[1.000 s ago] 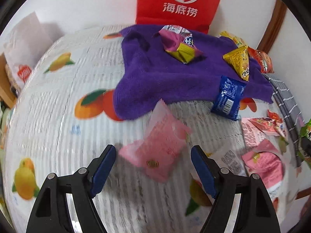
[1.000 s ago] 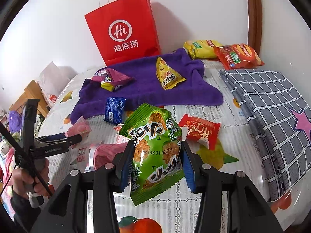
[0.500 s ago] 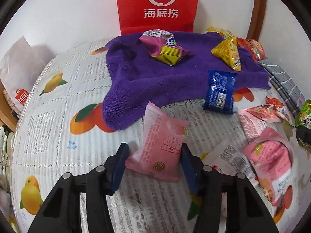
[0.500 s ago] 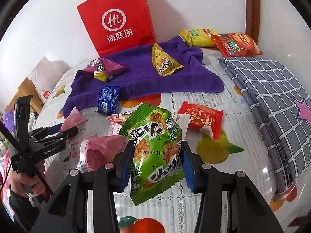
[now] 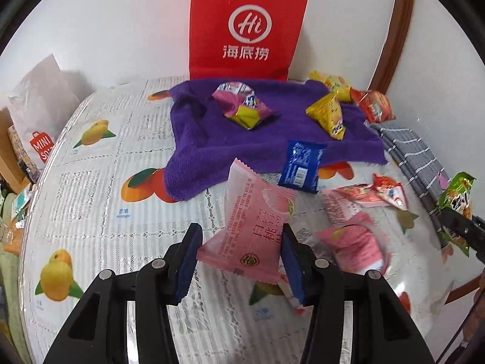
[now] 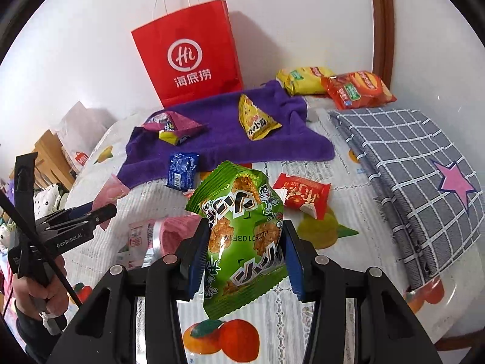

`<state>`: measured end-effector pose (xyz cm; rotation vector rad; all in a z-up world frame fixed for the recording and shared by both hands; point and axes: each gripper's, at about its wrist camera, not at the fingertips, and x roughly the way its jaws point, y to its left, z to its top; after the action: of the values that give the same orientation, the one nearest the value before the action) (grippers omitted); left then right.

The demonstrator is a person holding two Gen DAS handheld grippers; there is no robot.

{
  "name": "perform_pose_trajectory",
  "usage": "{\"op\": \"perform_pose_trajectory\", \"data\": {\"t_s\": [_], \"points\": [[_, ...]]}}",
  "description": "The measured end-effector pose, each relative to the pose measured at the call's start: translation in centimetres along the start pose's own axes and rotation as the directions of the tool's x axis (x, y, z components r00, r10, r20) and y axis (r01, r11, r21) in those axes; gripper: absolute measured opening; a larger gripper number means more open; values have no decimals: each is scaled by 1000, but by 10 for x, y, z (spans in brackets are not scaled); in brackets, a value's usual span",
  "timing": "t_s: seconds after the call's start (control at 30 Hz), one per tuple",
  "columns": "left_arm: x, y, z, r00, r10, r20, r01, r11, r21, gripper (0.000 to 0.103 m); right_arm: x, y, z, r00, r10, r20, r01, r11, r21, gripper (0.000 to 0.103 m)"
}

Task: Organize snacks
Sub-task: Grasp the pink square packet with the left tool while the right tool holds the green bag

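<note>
My left gripper (image 5: 241,261) is shut on a pink peach snack packet (image 5: 251,224) and holds it above the table; it also shows in the right wrist view (image 6: 100,209). My right gripper (image 6: 245,254) is shut on a green snack bag (image 6: 242,227), held above the table; the bag shows at the right edge of the left wrist view (image 5: 457,194). A purple towel (image 5: 212,145) lies at the back with a pink-yellow packet (image 5: 242,106) and a yellow triangular packet (image 5: 327,115) on it. A blue packet (image 5: 301,166) lies at the towel's front edge.
A red paper bag (image 5: 245,30) stands against the wall behind the towel. Yellow (image 6: 303,80) and orange (image 6: 357,89) chip bags lie at the back right. A grey checked cloth (image 6: 418,163) covers the right side. A red packet (image 6: 300,195) and pink packets (image 5: 354,239) lie mid-table.
My left gripper closed on the pink packet and lifted it off the table. My right gripper kept holding the green bag, shifting slightly.
</note>
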<state>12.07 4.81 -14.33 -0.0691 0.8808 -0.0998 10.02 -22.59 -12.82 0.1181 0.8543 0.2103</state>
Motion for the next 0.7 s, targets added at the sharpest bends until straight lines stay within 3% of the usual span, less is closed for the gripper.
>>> {"op": "perform_pose_trajectory", "data": {"t_s": [0.37, 0.7], "points": [[-33, -12, 2, 999, -18, 46, 18, 1000, -1, 49, -18, -5, 1, 999, 31, 8, -31, 999, 39, 46], [-41, -21, 15, 997, -35, 63, 35, 999, 9, 49, -17, -1, 9, 1000, 13, 14, -13, 1000, 19, 46]]}}
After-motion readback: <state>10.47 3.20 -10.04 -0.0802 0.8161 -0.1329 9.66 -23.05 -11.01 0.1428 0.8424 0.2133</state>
